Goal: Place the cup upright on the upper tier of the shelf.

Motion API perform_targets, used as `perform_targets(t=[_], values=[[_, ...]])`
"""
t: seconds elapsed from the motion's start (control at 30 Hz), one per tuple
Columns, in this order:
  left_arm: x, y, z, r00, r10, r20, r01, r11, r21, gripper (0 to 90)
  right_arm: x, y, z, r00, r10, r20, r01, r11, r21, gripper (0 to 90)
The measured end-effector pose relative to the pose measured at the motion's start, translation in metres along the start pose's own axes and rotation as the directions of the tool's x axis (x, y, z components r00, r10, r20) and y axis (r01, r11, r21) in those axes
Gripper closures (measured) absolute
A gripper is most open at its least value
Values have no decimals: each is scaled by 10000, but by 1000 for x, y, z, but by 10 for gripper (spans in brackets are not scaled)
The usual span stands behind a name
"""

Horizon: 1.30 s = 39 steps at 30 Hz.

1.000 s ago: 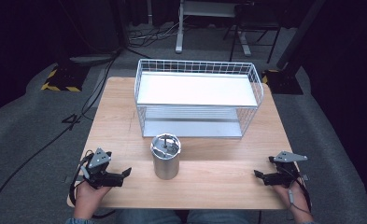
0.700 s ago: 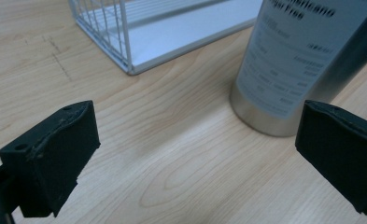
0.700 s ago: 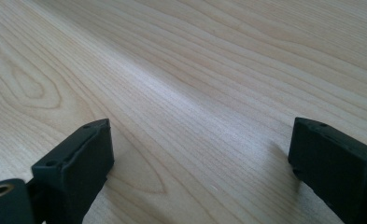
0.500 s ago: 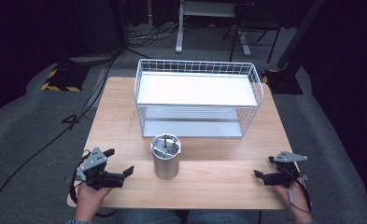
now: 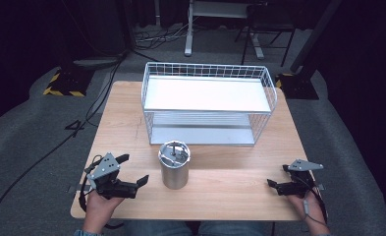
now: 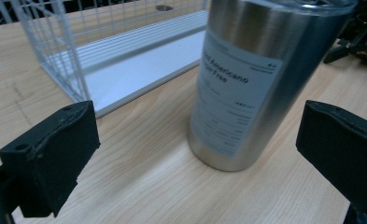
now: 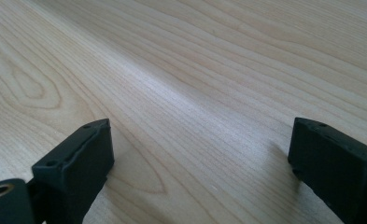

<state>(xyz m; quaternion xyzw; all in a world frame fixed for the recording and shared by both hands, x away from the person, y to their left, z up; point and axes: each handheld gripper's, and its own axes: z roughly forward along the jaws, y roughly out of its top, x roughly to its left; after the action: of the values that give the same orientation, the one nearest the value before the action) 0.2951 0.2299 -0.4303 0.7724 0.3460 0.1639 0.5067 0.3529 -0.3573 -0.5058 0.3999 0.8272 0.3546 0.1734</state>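
A steel tumbler (image 5: 174,164) with a lid and a paper label stands upright on the wooden table (image 5: 230,189), just in front of the wire rack. My left gripper (image 5: 134,168) rests at the near left, open, with its jaws pointing at the tumbler from a short way off. In the left gripper view the tumbler (image 6: 260,79) stands close ahead, right of centre, and the left gripper (image 6: 197,149) is spread wide and touches nothing. My right gripper (image 5: 277,176) lies at the near right, open, over bare wood (image 7: 200,93), with nothing between its jaws (image 7: 200,158).
A white wire rack (image 5: 207,103) with two shelves takes up the middle and back of the table; its lower shelf (image 6: 139,60) opens toward the tumbler. The other gripper (image 6: 358,32) shows far off at the top right of the left gripper view. Dark floor and cables surround the table.
My left gripper has edged slightly right, toward the tumbler. The right gripper and the tumbler have stayed where they were.
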Motion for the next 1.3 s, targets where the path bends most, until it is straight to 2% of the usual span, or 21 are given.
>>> perform_targets(t=[0.2, 0.37, 0.47, 0.7, 0.83, 1.13, 1.3], values=[[-7, 9, 5, 9987, 413, 284, -411, 9991, -83, 0, 0, 0, 0, 10000, 11, 18, -11, 10000, -7, 76], [-11, 13, 10, 9973, 457, 570, -447, 9988, -196, 0, 0, 0, 0, 10000, 13, 34, -13, 10000, -10, 76], [-13, 15, 15, 9950, 525, 845, -509, 9985, -213, 0, 0, 0, 0, 10000, 14, 34, -14, 10000, -10, 76], [-19, 20, 28, 9902, 722, 1192, -706, 9973, -179, 0, 0, 0, 0, 10000, 18, 39, -18, 10000, -6, 79], [-21, 22, 34, 9909, 762, 1110, -748, 9971, -164, 0, 0, 0, 0, 10000, 34, 55, -34, 10000, 6, 79], [-26, 25, 52, 9889, 722, 1300, -713, 9974, -117, 0, -1, 0, 0, 9999, 115, 118, -114, 9999, -32, 81], [-29, 27, 62, 9898, 724, 1229, -720, 9974, -81, 0, -1, 0, 0, 9998, 148, 141, -148, 9999, -35, 81]])
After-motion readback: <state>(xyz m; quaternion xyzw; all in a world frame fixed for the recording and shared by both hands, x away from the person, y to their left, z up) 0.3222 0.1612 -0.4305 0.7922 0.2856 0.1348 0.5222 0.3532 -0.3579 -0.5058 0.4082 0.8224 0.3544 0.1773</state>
